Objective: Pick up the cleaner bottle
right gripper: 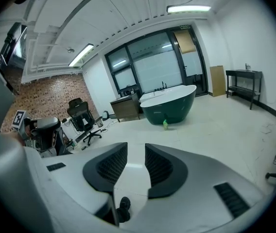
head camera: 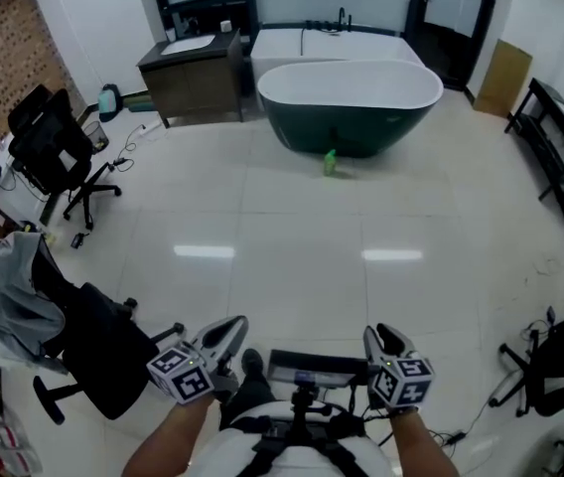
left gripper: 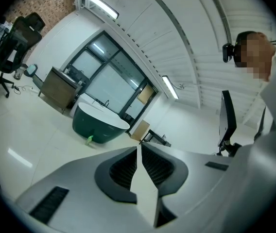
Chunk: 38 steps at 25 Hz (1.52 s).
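Cleaner bottle (head camera: 330, 162) on floor (head camera: 292, 256) before bathtub (head camera: 352, 102)

The glossy white tiled floor (head camera: 292, 237) carries a dark green bathtub (head camera: 350, 102) at the far end, and a small green bottle (head camera: 330, 162) stands on the tiles just in front of it. A brown cabinet (head camera: 191, 78) stands left of the tub, and a black rack (head camera: 555, 137) runs along the right side. A black office chair (head camera: 59, 152) stands by the left wall, with a second chair (head camera: 93, 351), draped in grey cloth, nearer the camera.
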### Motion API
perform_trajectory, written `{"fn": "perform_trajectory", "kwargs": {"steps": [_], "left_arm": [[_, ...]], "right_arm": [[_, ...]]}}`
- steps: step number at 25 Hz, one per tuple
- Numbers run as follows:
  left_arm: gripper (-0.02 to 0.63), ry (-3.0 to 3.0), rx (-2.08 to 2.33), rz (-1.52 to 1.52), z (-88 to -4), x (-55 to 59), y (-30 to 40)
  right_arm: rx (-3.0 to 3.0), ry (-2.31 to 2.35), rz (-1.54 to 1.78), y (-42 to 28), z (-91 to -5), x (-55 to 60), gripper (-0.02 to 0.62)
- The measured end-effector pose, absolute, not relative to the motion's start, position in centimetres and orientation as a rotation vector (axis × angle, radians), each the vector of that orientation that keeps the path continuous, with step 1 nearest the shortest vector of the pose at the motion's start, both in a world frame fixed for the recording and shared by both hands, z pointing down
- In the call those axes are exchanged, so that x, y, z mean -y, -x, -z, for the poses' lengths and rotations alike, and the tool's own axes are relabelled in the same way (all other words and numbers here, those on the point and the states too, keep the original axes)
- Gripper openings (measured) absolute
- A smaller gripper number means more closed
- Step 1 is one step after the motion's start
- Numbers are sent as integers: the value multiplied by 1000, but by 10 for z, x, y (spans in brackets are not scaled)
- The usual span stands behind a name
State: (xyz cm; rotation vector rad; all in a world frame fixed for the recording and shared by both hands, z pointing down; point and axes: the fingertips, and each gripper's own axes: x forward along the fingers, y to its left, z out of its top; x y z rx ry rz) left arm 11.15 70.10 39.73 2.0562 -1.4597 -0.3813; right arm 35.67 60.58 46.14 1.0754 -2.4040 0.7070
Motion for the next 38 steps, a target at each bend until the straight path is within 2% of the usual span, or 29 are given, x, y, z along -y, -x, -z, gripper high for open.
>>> {"fn": "perform_trajectory", "kwargs": {"steps": [4, 23, 38], "left_arm": [[41, -2054, 1451, 382, -401, -699, -90], [40, -2165, 1363, 241, -400, -658, 14], [41, -2193, 1330, 239, -401, -628, 50]], "right_arm": [[2386, -1092, -697, -339, -462, -604, 107], [2344, -1263, -637, -235, -438, -575, 107], [2308, -1345, -636, -210, -436, -550, 107]]}}
